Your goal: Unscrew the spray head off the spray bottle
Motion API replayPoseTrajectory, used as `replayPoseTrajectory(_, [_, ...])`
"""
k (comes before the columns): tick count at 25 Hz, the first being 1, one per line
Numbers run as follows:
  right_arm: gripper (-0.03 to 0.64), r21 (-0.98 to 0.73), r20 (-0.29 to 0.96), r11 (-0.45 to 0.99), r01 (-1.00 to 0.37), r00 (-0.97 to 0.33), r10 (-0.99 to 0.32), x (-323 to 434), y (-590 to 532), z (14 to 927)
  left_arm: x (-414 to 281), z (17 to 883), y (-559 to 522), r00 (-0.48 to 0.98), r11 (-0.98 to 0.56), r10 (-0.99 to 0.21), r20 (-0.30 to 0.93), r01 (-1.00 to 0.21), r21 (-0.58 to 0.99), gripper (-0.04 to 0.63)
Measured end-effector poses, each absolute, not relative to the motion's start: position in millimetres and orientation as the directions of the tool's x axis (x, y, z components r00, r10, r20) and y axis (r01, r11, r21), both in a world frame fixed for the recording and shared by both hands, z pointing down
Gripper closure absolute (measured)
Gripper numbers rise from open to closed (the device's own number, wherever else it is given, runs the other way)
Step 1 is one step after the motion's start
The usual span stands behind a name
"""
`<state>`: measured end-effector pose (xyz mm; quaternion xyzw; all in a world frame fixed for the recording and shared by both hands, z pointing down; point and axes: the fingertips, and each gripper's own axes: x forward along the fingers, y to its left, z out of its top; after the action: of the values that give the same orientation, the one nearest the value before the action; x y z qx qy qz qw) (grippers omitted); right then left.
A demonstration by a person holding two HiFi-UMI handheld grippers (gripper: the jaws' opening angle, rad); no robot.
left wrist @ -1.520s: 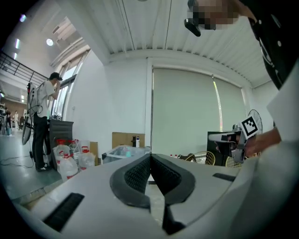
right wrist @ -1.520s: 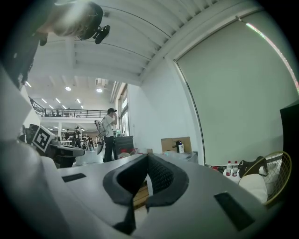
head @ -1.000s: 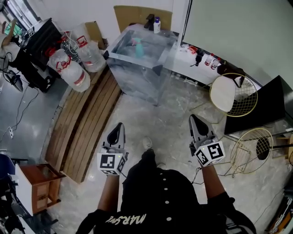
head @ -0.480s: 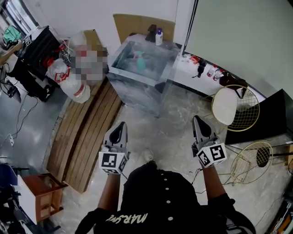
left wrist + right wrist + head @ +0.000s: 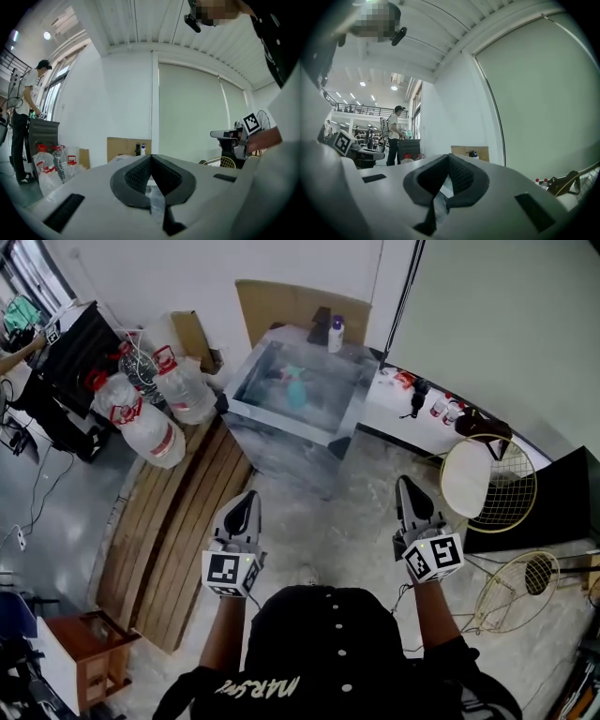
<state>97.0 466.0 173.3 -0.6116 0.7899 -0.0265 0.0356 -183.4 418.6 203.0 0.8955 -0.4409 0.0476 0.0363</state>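
Two tools in our hands, left gripper [image 5: 246, 499] and right gripper [image 5: 405, 486], are closed on nothing, both well short of the clear table [image 5: 281, 421] holding the spray bottle [image 5: 296, 388].

Head camera looks steeply down from behind left gripper [image 5: 247, 497] and right gripper [image 5: 404, 484]; their level cameras share the cardboard [image 5: 281, 306] well ahead.

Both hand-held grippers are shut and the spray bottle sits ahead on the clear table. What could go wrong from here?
The left hand-held gripper and right hand-held gripper are shut and empty; arriving so could shove the teal spray bottle instead of gripping it. The clear table is see-through, so its near edge is easily misjudged and bumped. The wooden planks and wire chair flank the floor path.
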Motion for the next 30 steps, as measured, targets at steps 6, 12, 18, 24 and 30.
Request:
replayPoseTrajectory(6, [0.606,-0.095,-0.009,0.237,-0.967,-0.237,-0.972,93.5,438.1,182.8,-187.3,214.2,389.2,0.616,-0.618,-0.777,0.134,-0.786,0.025,0.571])
replayPoseTrajectory(12, [0.606,-0.103,0.023,0.243,-0.965,-0.247,-0.969,98.9,415.0,200.4,-177.9,236.5,370.0,0.613,-0.616,-0.77,0.177,-0.786,0.044,0.571])
replayPoseTrajectory(18, [0.606,-0.111,0.026,0.272,-0.956,-0.277,-0.961,117.5,363.9,216.7,-160.2,249.0,329.7,0.589,-0.595,-0.786,0.186,-0.803,0.027,0.571])
replayPoseTrajectory(24, [0.606,-0.115,0.021,0.317,-0.942,-0.321,-0.947,141.8,288.2,218.4,-133.0,244.7,258.8,0.558,-0.567,-0.809,0.185,-0.824,0.004,0.569])
replayPoseTrajectory(30, [0.606,-0.095,0.006,0.369,-0.925,-0.371,-0.929,169.7,213.2,204.6,-97.9,228.6,192.3,0.529,-0.54,-0.831,0.171,-0.842,-0.02,0.571])
